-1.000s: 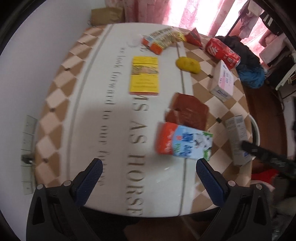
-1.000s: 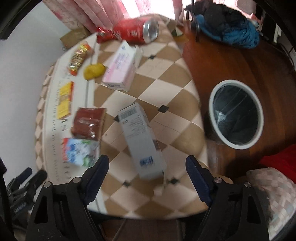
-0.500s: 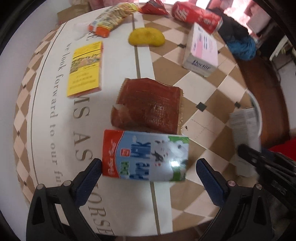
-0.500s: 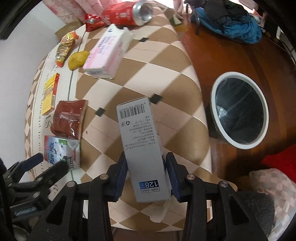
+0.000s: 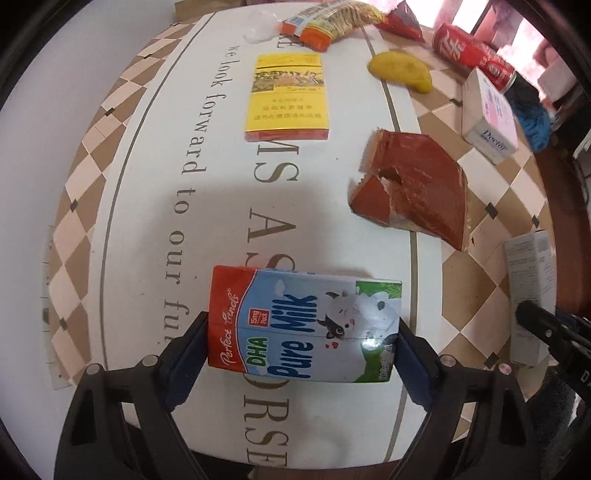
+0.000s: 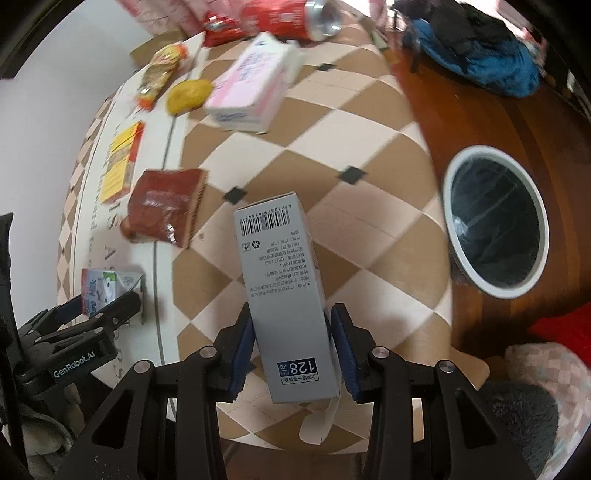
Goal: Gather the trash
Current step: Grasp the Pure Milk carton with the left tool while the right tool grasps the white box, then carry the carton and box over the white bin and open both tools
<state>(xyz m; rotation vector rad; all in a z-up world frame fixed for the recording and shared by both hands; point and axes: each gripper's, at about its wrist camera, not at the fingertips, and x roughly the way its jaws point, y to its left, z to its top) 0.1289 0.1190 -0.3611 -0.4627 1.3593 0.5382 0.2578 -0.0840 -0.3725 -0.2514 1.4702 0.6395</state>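
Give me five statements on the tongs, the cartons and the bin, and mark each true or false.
1. The left tongs are clamped on the milk carton. True.
2. The right tongs are open and empty. False: they grip the grey box.
3. The white-rimmed bin stands on the wooden floor beside the table. True.
4. The red can stands upright. False: it lies on its side.
5. The yellow packet lies inside the bin. False: it lies flat on the table.

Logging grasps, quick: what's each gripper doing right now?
Left gripper: closed on the milk carton.
Right gripper: closed on the grey box.
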